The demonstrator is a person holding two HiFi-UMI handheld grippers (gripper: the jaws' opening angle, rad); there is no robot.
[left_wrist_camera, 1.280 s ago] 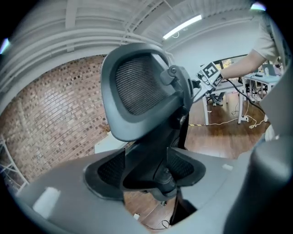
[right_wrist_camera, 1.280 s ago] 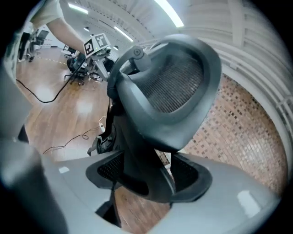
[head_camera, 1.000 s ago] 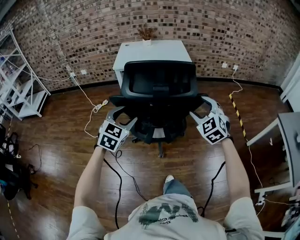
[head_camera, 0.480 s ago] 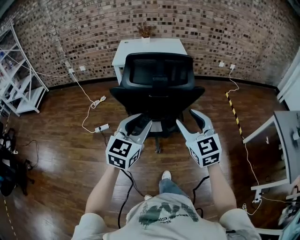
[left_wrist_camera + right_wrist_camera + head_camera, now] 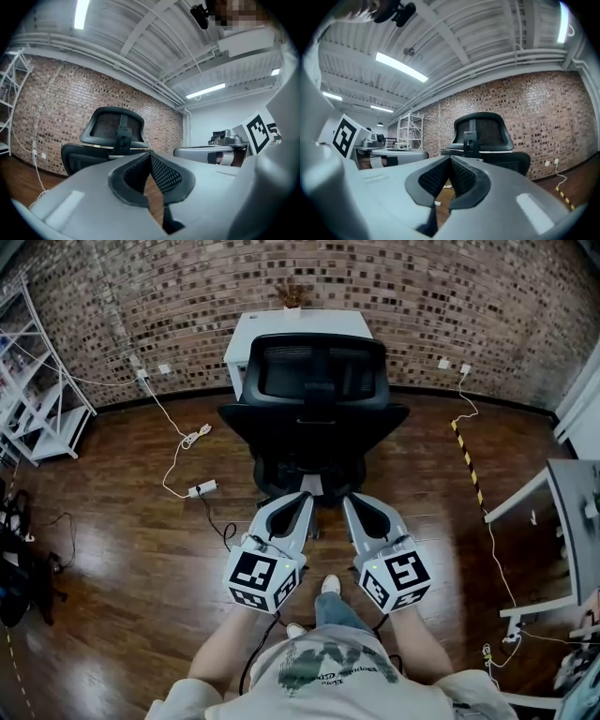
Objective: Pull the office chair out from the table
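Observation:
A black mesh-backed office chair (image 5: 314,418) stands on the wood floor in front of a small white table (image 5: 300,329) set against the brick wall, its back facing me. My left gripper (image 5: 302,501) and right gripper (image 5: 353,504) are side by side just behind the chair's base, close to my body and apart from the chair. Both sets of jaws have just been closing and are now shut with nothing between them. In the left gripper view the left gripper (image 5: 150,157) points level at the chair (image 5: 112,136). The right gripper (image 5: 450,161) likewise faces the chair (image 5: 483,136).
A white shelf rack (image 5: 42,399) stands at the left wall. A power strip with its cable (image 5: 202,488) lies on the floor left of the chair. Yellow-black tape (image 5: 466,460) marks the floor at right, near a grey desk (image 5: 572,512). A dried plant (image 5: 292,296) sits on the table.
Both grippers drew back from the chair's armrests toward my body and came together. Their jaws went from open to shut, holding nothing.

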